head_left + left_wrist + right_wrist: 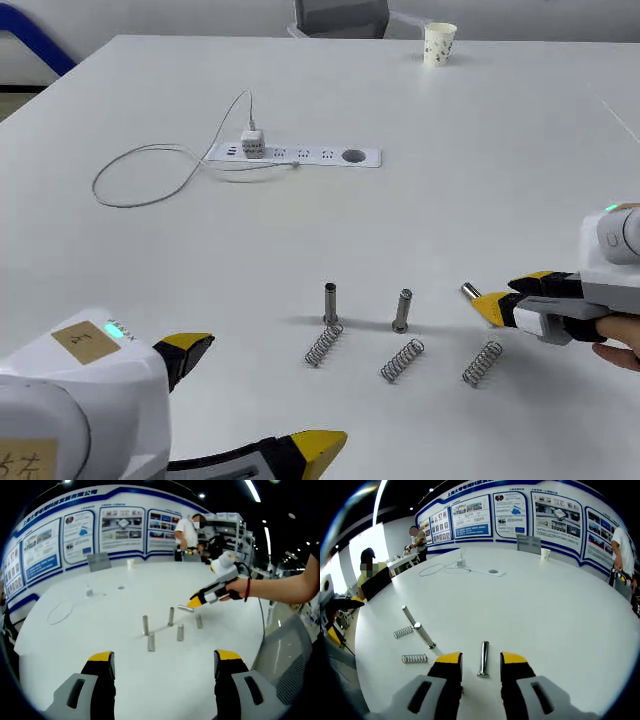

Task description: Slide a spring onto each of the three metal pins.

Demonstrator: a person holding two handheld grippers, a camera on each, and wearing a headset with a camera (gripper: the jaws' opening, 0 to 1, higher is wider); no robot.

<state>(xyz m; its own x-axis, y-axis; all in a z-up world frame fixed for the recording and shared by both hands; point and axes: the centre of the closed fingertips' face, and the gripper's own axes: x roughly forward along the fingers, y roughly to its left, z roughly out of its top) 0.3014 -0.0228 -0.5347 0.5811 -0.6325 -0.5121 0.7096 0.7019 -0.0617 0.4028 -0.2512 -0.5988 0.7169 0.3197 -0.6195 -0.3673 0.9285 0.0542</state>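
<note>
So far no spring sits on any pin. The first pin (pixel 330 303) and the middle pin (pixel 403 310) stand upright on the table (pixel 480 140). The third pin (pixel 469 291) seems to lie on its side between the jaws of the right gripper (pixel 481 657), which are slightly apart and not clamped on it. The springs (pixel 402 360) lie loose just beside the pins. Our left gripper (pixel 164 656) hangs nearer us, jaws wide apart and holding nothing. We judge all three pins remain to be fitted.

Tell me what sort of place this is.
Probably a company showroom or demo hall: poster panels ring the room, and a large white table carries a power strip and paper cup.
</note>
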